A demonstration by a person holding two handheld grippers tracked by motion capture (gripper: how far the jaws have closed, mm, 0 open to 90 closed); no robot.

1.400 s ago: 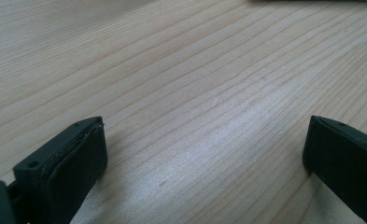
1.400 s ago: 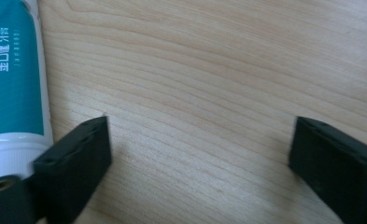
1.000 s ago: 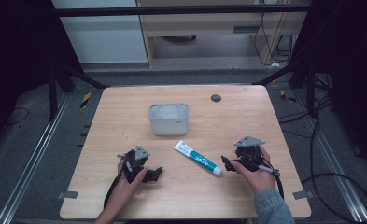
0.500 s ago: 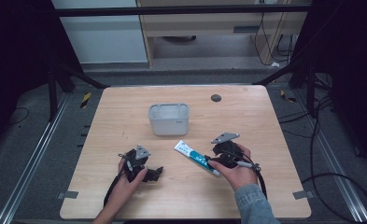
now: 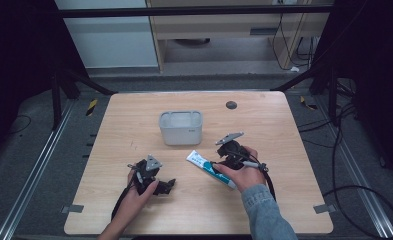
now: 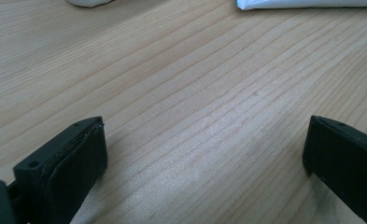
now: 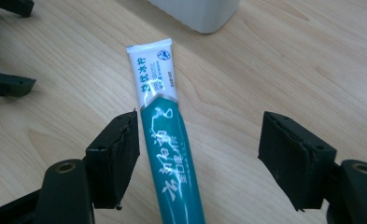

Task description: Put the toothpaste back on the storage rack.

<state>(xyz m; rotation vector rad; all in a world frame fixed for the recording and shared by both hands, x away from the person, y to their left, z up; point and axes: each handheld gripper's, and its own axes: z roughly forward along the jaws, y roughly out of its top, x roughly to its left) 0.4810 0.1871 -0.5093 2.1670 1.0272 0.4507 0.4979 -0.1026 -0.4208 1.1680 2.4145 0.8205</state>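
A white and teal toothpaste tube lies flat on the wooden table, in front of a white rectangular bin. My right gripper is open and straddles the tube's teal half. In the right gripper view the tube runs between the jaws of the right gripper, close to the left jaw, with the bin beyond. My left gripper rests open near the front left, with bare wood between the jaws of the left gripper. The tube's white end shows at that view's top edge.
A small dark round spot marks the far side of the table. Black frame posts stand at the back corners, and cables trail on the floor to the right. The other gripper's black jaw tips show at the right gripper view's left edge.
My right gripper has moved left from the table's right side to the toothpaste tube and now has the tube between its open jaws. The left gripper has stayed put.
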